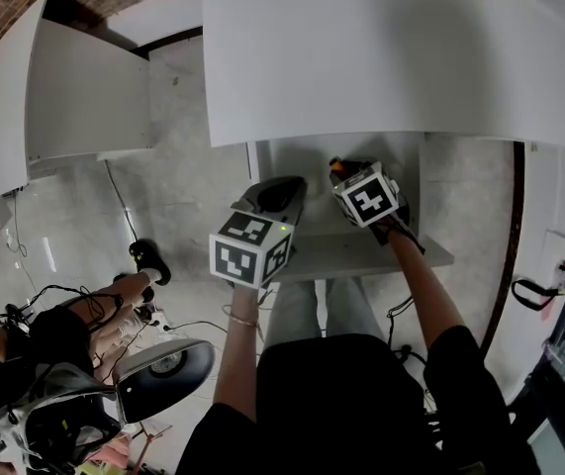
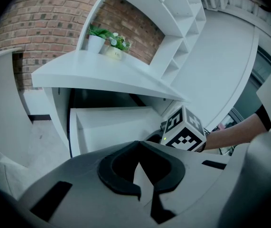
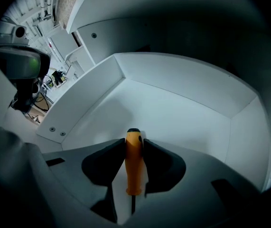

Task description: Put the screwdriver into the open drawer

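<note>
An orange-handled screwdriver (image 3: pixel 134 160) stands between the jaws of my right gripper (image 3: pixel 134 144), which is shut on it. Its handle end points down at the floor of the open white drawer (image 3: pixel 173 113). In the head view the right gripper (image 1: pixel 343 173) hangs over the drawer (image 1: pixel 361 255), and a bit of the orange handle (image 1: pixel 335 169) shows at its tip. My left gripper (image 1: pixel 284 191) hovers to the left at the drawer's edge. In its own view the left gripper (image 2: pixel 138 145) is shut with nothing held, and the drawer (image 2: pixel 111 127) lies ahead.
A white tabletop (image 1: pixel 381 47) overhangs the drawer's back. Two potted plants (image 2: pixel 104 39) stand on it before a brick wall. A white cabinet (image 1: pixel 74 97) stands at the left. A person's arm (image 1: pixel 104 300) and cables (image 1: pixel 25 305) lie on the floor at the lower left.
</note>
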`<state>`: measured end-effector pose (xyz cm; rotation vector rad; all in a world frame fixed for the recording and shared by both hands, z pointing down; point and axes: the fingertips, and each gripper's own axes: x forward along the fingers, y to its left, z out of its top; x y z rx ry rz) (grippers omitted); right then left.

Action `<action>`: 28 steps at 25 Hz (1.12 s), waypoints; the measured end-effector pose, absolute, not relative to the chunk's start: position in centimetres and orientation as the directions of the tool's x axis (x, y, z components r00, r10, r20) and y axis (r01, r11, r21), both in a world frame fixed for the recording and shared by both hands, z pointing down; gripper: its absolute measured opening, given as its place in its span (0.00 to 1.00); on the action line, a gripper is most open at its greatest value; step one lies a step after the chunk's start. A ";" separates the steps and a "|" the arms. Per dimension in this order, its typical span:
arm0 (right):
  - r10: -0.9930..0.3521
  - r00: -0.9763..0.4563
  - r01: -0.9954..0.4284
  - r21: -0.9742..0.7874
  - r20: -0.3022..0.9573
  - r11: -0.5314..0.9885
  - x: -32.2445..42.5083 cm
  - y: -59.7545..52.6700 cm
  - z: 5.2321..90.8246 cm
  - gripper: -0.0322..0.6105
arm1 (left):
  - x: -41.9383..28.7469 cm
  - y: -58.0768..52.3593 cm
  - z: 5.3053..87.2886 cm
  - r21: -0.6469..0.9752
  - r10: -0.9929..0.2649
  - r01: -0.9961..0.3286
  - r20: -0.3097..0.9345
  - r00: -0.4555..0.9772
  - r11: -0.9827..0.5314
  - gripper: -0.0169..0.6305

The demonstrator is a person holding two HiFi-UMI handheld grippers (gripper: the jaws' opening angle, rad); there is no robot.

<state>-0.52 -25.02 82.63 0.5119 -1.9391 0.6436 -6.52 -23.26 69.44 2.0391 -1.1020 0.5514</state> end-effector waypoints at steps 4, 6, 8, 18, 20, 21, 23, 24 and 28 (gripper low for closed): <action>-0.078 -0.416 -0.603 -0.211 0.906 0.769 -0.2 -24.9 82.4 0.23 | -6.2 -23.2 69.1 0.402 -0.527 -0.844 0.659 0.536 -0.356 0.04; -0.092 -0.422 -0.602 -0.204 0.902 0.772 -0.2 -25.3 82.1 0.25 | -6.2 -23.2 69.1 0.398 -0.529 -0.846 0.660 0.533 -0.355 0.04; -0.119 -0.429 -0.598 -0.183 0.895 0.781 -0.3 -26.0 81.9 0.25 | -6.2 -23.3 69.1 0.396 -0.533 -0.847 0.659 0.531 -0.354 0.04; -0.131 -0.505 -0.568 -0.214 0.853 0.795 -0.8 -26.1 77.2 0.14 | -7.2 -23.4 66.6 0.356 -0.605 -0.873 0.630 0.488 -0.333 0.04; -0.147 -0.519 -0.570 -0.213 0.842 0.794 -0.7 -26.0 75.8 0.11 | -7.3 -23.7 65.6 0.345 -0.630 -0.880 0.615 0.474 -0.325 0.04; -0.158 -0.528 -0.572 -0.212 0.835 0.793 -0.6 -25.9 75.0 0.10 | -7.3 -23.7 65.1 0.340 -0.641 -0.883 0.607 0.470 -0.325 0.04; -0.179 -0.551 -0.574 -0.214 0.815 0.791 -0.7 -25.9 73.4 0.10 | -7.3 -23.7 63.9 0.328 -0.660 -0.886 0.592 0.462 -0.327 0.04; -0.189 -0.564 -0.574 -0.217 0.804 0.790 -0.7 -25.9 72.5 0.09 | -7.2 -23.8 63.3 0.323 -0.669 -0.888 0.584 0.459 -0.327 0.04; -0.231 -0.614 -0.578 -0.231 0.755 0.782 -0.5 -25.5 68.6 0.08 | -6.5 -23.6 60.7 0.308 -0.696 -0.890 0.555 0.455 -0.337 0.04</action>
